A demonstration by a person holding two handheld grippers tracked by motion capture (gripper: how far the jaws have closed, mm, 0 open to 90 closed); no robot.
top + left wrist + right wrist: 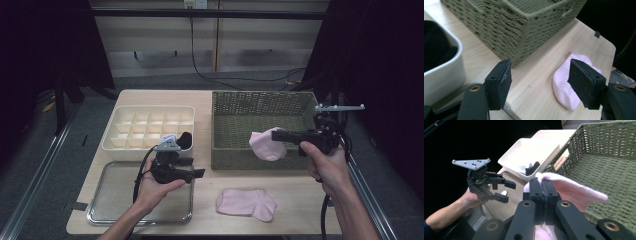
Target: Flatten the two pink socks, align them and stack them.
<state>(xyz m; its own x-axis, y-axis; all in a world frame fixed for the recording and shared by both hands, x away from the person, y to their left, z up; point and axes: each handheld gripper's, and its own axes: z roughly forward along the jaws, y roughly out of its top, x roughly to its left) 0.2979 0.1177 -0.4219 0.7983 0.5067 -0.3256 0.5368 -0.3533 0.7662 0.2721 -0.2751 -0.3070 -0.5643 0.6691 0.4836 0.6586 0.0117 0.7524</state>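
My right gripper [275, 134] is shut on a pink sock [266, 145] and holds it in the air over the front edge of the green wicker basket [235, 107]. In the right gripper view the sock [576, 190] hangs from the pressed jaws [541, 185]. A second pink sock [246, 203] lies flat on the table near the front. My left gripper [194, 168] hovers over the metal tray's right end, open and empty, pointing right. Its own view has that flat sock [563, 87] beyond the open jaws [541, 83].
A white divided organizer [125, 127] stands left of the basket, with a black sock [186, 141] in its front right cell. A metal tray [112, 200] lies at the front left. The basket's wall [506, 30] is close ahead of the left gripper.
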